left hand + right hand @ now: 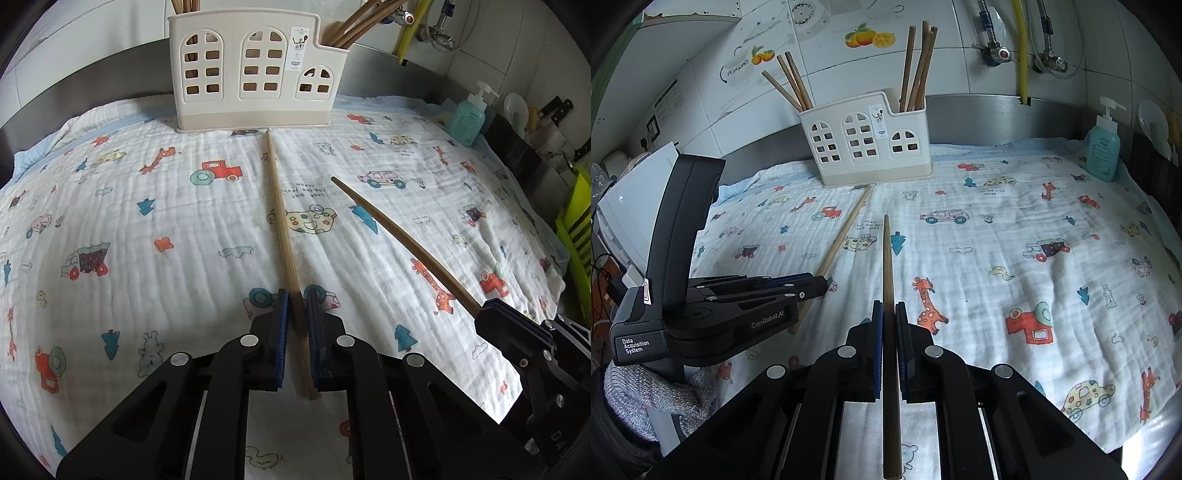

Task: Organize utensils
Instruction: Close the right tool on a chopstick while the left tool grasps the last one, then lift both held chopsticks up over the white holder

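Two grippers, left [295, 295] and right [888, 306], each seemingly clamp one chopstick [282, 214] [887, 258].

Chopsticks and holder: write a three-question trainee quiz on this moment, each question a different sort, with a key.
1. True or false: the right gripper is shut on a chopstick.
2. Multiple choice: the tip of the left gripper's chopstick lies nearest to A) the soap bottle, B) the utensil holder, C) the wall tiles.
3. Fill in: everything rests on a printed ____.

Key: 1 true; 2 B; 3 cloth. The left gripper is shut on its chopstick too.
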